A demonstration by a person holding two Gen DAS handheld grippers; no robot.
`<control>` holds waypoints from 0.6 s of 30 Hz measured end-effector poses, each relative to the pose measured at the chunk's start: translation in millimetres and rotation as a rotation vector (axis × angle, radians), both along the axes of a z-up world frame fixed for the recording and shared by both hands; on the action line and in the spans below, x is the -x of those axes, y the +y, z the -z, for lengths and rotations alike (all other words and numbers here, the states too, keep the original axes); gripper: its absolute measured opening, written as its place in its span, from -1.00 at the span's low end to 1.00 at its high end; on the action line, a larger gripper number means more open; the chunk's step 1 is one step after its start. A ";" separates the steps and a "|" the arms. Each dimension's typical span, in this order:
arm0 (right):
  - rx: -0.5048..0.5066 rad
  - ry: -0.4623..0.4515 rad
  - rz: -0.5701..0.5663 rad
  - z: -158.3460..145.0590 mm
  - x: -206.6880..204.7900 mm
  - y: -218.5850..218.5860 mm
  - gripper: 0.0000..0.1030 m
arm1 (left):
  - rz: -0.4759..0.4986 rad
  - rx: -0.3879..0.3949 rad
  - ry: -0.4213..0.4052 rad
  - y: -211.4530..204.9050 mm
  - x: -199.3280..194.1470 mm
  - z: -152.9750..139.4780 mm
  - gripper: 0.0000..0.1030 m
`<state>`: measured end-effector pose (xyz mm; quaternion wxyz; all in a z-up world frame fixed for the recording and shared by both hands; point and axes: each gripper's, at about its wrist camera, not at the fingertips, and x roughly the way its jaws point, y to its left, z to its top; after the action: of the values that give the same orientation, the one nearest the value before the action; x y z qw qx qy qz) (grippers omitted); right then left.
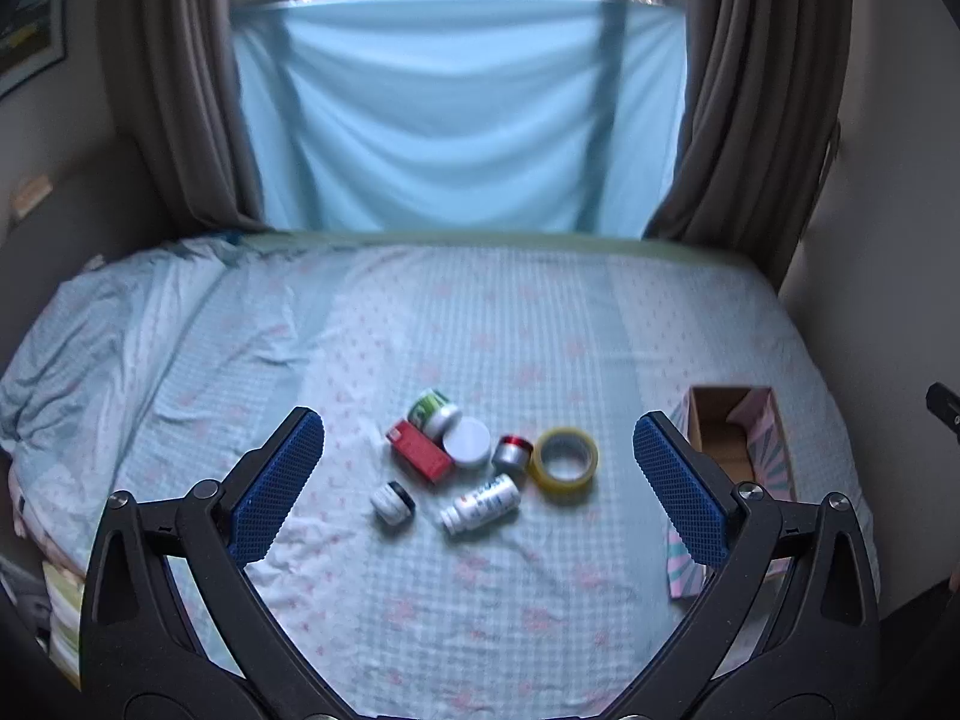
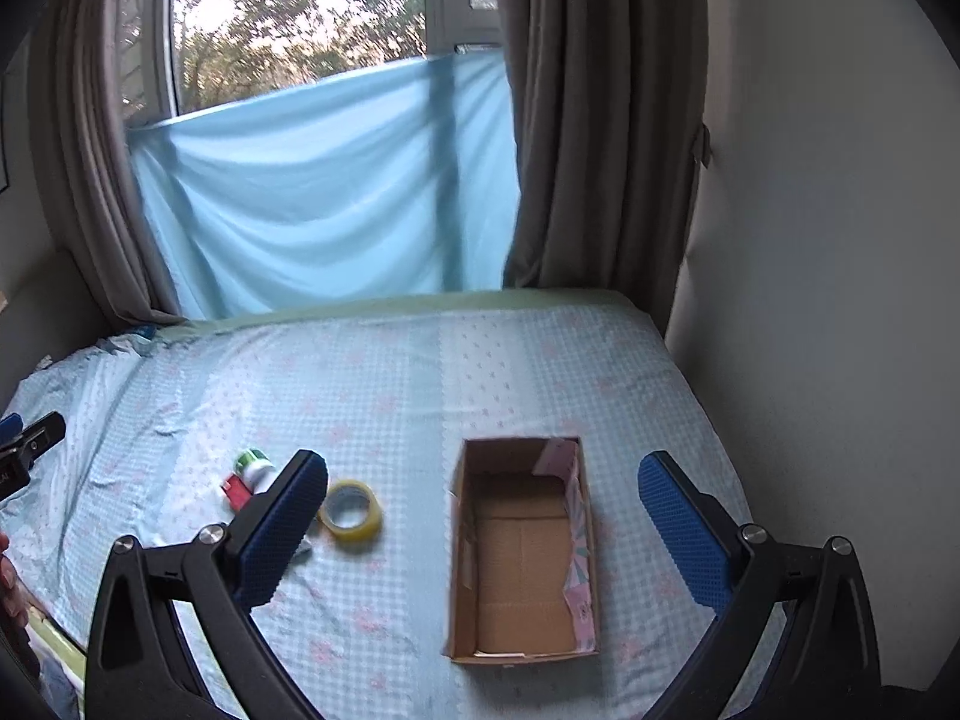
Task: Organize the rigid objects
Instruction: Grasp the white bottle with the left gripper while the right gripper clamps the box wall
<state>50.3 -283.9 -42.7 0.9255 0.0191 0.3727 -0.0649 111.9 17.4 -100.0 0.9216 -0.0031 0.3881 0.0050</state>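
Rigid objects, from the tape roll (image 1: 564, 459) to the pill bottle (image 1: 480, 504), all lie on the bed (image 1: 480, 330) at eleven o'clock of the empty cardboard box (image 2: 522, 546), so nothing is organized yet and both my left gripper (image 1: 480, 474) and right gripper (image 2: 483, 528) hang with jaws wide, holding nothing.

Both wrist views look forward and down over the bed (image 1: 480, 570) toward the window (image 2: 288, 18). Left view centres the object cluster; right view centres the cardboard box (image 2: 522, 546). Both share the yellow tape roll (image 1: 564, 459).

Each tool (image 1: 478, 468) has black arms, silver screws and blue textured pads (image 1: 277, 483).
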 end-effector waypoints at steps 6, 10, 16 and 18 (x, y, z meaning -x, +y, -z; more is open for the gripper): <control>-0.049 0.167 0.099 66.1 -21.7 -56.2 1.00 | 0.057 0.002 0.155 -7.0 -47.3 82.3 0.99; -0.084 0.302 0.163 122.1 -32.2 -96.5 1.00 | 0.067 0.005 0.269 -7.2 -78.0 140.1 0.99; -0.161 0.461 0.211 207.2 -45.2 -152.1 1.00 | 0.053 -0.016 0.412 -8.1 -116.3 223.5 0.99; -0.208 0.502 0.219 235.1 -48.7 -164.2 0.99 | 0.046 -0.023 0.458 -7.3 -126.2 248.0 0.99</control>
<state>99.0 -448.2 -277.7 0.7850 0.1373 0.5902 -0.1285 238.1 10.2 -348.0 0.8093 0.0176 0.5871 -0.0107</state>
